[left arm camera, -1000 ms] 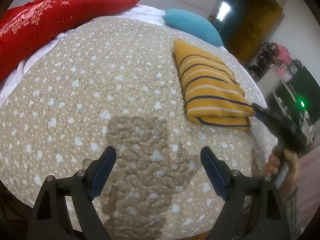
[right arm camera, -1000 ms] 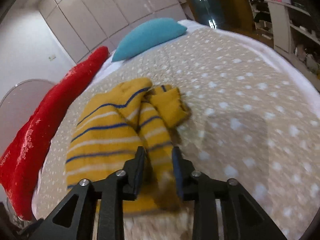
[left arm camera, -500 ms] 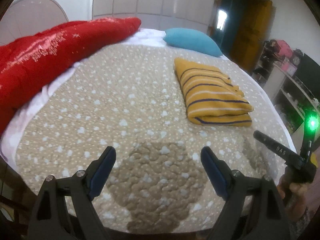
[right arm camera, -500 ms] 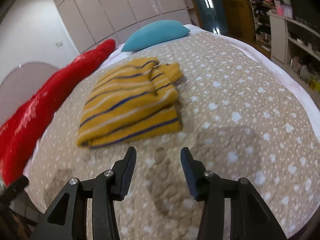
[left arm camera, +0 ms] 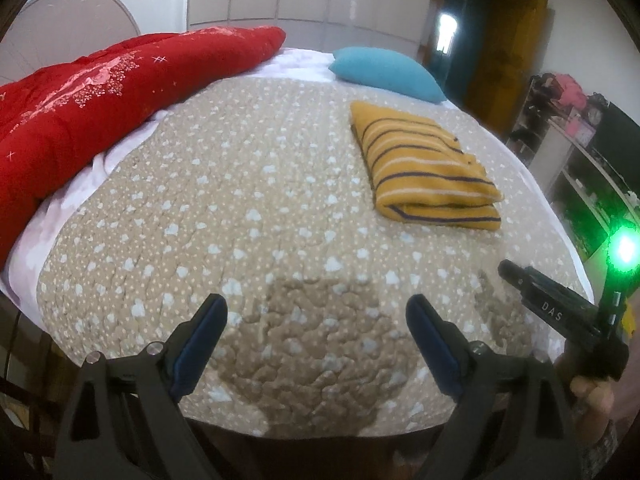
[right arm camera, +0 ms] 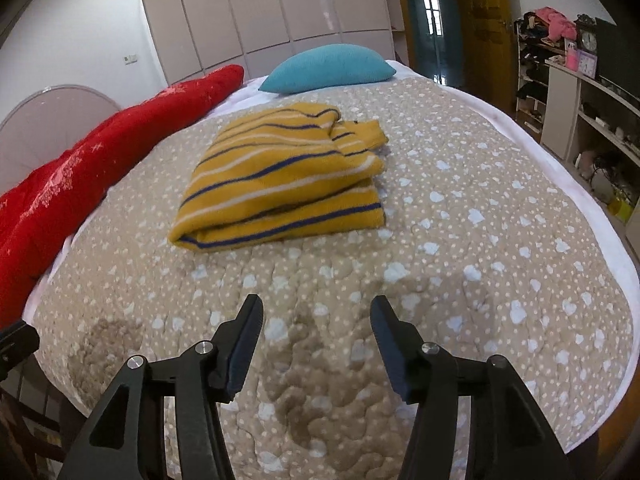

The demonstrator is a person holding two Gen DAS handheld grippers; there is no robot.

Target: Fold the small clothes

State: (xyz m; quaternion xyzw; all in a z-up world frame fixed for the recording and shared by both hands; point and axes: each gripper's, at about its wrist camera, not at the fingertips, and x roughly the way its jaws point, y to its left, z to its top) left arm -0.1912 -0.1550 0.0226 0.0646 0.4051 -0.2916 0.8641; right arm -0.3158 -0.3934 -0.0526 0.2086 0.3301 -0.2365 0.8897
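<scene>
A yellow sweater with blue and white stripes (left arm camera: 428,172) lies folded on the beige dotted quilt (left arm camera: 240,208), at the right of the bed; it also shows in the right wrist view (right arm camera: 280,184). My left gripper (left arm camera: 316,320) is open and empty, above the near edge of the quilt, well short of the sweater. My right gripper (right arm camera: 316,324) is open and empty, pulled back from the sweater's near edge. The right gripper's body (left arm camera: 560,316) shows at the lower right in the left wrist view.
A red blanket (left arm camera: 100,96) lies along the left side of the bed. A teal pillow (left arm camera: 384,68) sits at the head. Shelves with clutter (right arm camera: 580,92) stand to the right. White wardrobe doors (right arm camera: 280,8) line the far wall.
My right gripper let go of the sweater, opened and drew back toward the near edge. My left gripper also drew back and rose. The sweater stays folded.
</scene>
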